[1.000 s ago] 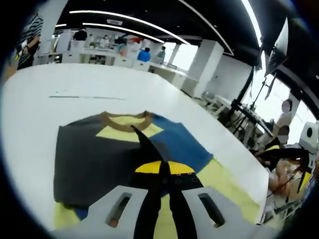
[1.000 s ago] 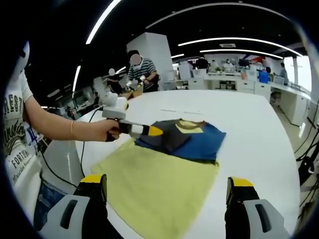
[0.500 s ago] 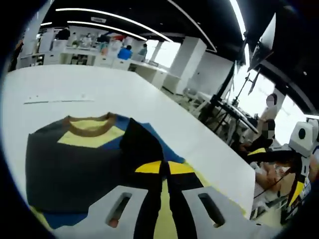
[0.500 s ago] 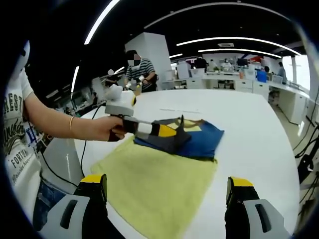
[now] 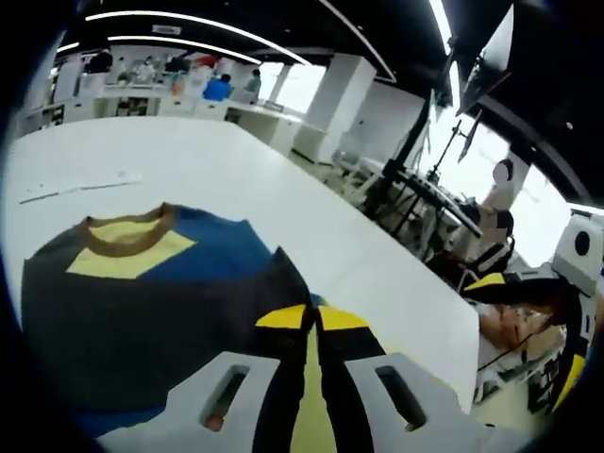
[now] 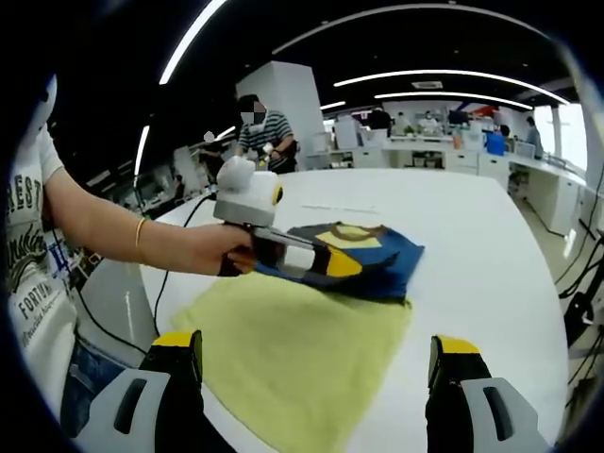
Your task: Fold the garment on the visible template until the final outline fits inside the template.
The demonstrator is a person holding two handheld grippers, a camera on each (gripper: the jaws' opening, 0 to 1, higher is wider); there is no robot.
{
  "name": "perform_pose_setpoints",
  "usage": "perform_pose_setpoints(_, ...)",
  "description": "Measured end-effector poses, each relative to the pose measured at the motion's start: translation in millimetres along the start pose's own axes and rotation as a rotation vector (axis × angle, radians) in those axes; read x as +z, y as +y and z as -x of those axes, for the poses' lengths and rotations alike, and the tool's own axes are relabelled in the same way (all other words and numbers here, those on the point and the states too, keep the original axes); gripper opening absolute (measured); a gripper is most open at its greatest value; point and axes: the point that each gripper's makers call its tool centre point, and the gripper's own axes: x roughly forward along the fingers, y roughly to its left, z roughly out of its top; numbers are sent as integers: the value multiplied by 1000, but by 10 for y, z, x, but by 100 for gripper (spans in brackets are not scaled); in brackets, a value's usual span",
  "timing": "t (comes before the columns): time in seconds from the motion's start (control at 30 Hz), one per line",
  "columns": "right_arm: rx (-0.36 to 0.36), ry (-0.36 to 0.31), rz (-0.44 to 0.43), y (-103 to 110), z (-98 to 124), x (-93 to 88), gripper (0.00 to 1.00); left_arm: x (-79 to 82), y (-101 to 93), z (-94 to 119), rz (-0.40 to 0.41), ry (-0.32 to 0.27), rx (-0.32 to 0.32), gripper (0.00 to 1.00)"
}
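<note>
A dark grey and blue garment [image 6: 382, 257] with a yellow chest patch and a brown collar [image 5: 125, 233] lies on the far end of a yellow-green template mat [image 6: 300, 351]. My left gripper [image 5: 310, 317] is shut on a fold of the garment's dark fabric [image 5: 279, 283], lifted slightly above the rest. In the right gripper view a person's hand holds that left gripper [image 6: 332, 263] over the garment's middle. My right gripper [image 6: 316, 370] hovers open at the mat's near edge, with nothing between its fingers.
The white table [image 6: 491, 245] stretches far beyond the garment, and its edge runs along the right [image 5: 415, 283]. A person in a striped shirt [image 6: 260, 137] stands at the far corner. A cable [image 6: 170, 260] trails off the left side. Desks and stands fill the background.
My left gripper has carried the dark fold from the garment's left edge across toward its middle, over the blue part. The right gripper has stayed still and open.
</note>
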Motion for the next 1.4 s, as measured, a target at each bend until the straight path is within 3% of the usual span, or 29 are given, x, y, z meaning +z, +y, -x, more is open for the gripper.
perform_pose_setpoints(0.13, 7, -1, 3, 15, -13, 5, 99, -41, -89, -26, -25, 13, -23, 2)
perform_pose_setpoints(0.23, 15, 0, 8, 37, -23, 11, 99, -39, -128, -16, -55, 6, -29, 18)
perform_pose_setpoints(0.37, 24, 8, 16, 41, -25, 3, 99, 4, -167, 39, -84, -15, -62, 28)
perform_pose_setpoints(0.5, 34, 17, 29, 50, -21, 2, 99, 68, -177, 127, -168, -37, -72, 42)
perform_pose_setpoints(0.87, 85, 60, 67, 119, -25, -27, 99, 118, -130, 441, -253, -75, -102, 69)
perform_pose_setpoints(1.0, 95, 75, 85, 121, -32, -35, 99, 112, -84, 594, -231, -91, -121, 77)
perform_pose_setpoints(1.13, 106, 85, 96, 137, -47, -41, 99, 92, 35, 722, -267, -79, -82, 79)
perform_pose_setpoints(1.23, 119, 103, 111, 154, -54, -76, 99, 77, 78, 824, -248, -84, -80, 83)
perform_pose_setpoints(1.4, 135, 133, 130, 180, -51, -142, 99, -45, 139, 1038, -261, -71, -69, 88)
